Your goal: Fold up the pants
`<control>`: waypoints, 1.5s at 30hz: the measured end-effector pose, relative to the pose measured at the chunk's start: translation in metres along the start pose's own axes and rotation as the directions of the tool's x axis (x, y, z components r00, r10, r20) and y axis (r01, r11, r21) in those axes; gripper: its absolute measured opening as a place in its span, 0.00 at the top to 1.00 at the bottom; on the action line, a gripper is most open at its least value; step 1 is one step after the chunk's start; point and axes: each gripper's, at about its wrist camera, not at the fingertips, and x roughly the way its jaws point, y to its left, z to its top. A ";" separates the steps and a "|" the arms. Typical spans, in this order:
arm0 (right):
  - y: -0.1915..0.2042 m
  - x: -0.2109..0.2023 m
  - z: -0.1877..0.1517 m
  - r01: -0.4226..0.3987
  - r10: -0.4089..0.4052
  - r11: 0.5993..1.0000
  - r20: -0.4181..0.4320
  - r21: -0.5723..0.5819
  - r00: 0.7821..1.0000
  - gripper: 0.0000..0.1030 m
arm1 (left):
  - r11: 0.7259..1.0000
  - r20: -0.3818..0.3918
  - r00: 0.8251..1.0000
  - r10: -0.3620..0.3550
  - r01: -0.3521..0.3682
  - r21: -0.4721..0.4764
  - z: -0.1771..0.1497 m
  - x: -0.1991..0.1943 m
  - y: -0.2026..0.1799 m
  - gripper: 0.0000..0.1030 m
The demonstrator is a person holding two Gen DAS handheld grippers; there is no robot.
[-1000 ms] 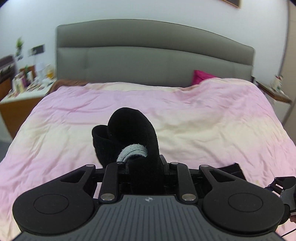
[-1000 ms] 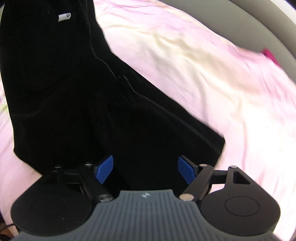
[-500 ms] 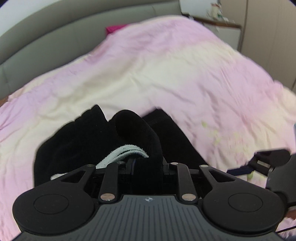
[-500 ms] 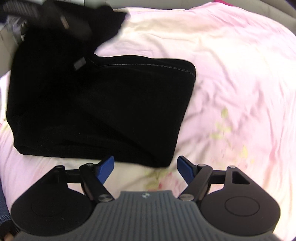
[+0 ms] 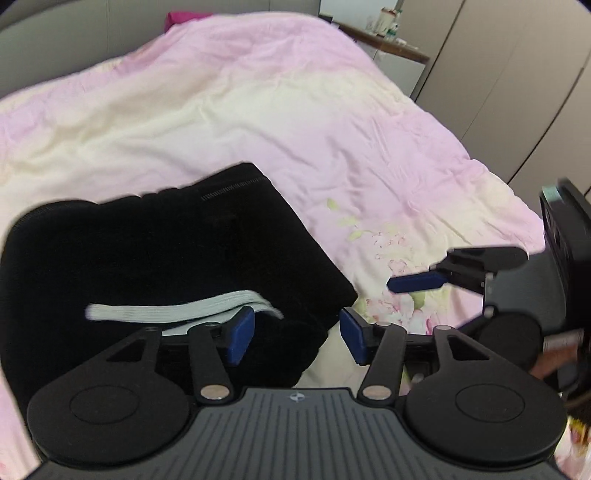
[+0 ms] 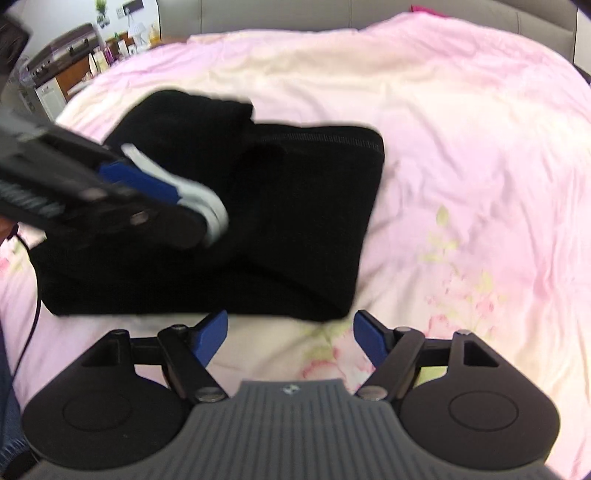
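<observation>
The black pants [image 5: 155, 251] lie folded in a thick stack on the pink bedspread [image 5: 295, 122], with the white waistband lining [image 5: 177, 308] showing at the near edge. My left gripper [image 5: 297, 334] is open, its left finger just over the waistband edge and holding nothing. In the right wrist view the pants [image 6: 295, 221] lie ahead and my right gripper [image 6: 290, 338] is open and empty, just short of the stack's near edge. The left gripper [image 6: 140, 181] shows there over the waistband [image 6: 199, 195].
The grey headboard [image 6: 332, 14] runs along the far side of the bed. A bedside table [image 5: 384, 48] and tall cupboard doors [image 5: 509, 85] stand to the right. A cluttered dresser [image 6: 70, 62] stands at the left. The right gripper [image 5: 443, 280] hangs beside the stack.
My left gripper has opened and let go of the waistband, which now lies on the stack. The right gripper has drawn back from the pants, staying open.
</observation>
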 end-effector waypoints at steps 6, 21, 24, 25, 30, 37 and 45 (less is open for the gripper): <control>0.019 -0.018 0.030 -0.042 0.040 0.998 0.049 0.038 0.998 0.33 | 0.976 0.033 0.976 0.217 -0.218 0.023 -0.022 -0.041 0.054 0.39; 0.003 0.086 0.107 -0.240 0.222 0.832 0.096 0.499 0.970 0.25 | 0.950 0.059 0.963 0.263 -0.248 -0.190 -0.024 -0.036 0.176 0.44; -0.012 0.101 0.101 -0.315 0.285 0.730 0.148 0.606 0.947 0.27 | 0.951 0.051 0.968 0.246 -0.231 -0.204 -0.027 -0.029 0.184 0.46; -0.014 0.104 0.098 -0.341 0.308 0.705 0.164 0.621 0.937 0.32 | 0.951 0.053 0.968 0.245 -0.229 -0.209 -0.028 -0.028 0.186 0.46; 0.012 0.080 0.109 -0.293 0.261 0.862 0.132 0.414 0.956 0.72 | 0.948 0.077 0.966 0.245 -0.222 -0.229 -0.029 -0.032 0.191 0.51; 0.069 0.001 0.161 -0.198 0.187 0.979 0.160 0.056 0.969 0.80 | 0.934 0.153 0.947 0.283 -0.236 -0.267 -0.002 -0.052 0.189 0.60; 0.013 -0.011 0.203 -0.094 0.074 0.984 0.134 0.151 0.988 0.80 | 0.952 0.189 0.953 0.238 -0.191 -0.239 0.053 -0.026 0.178 0.64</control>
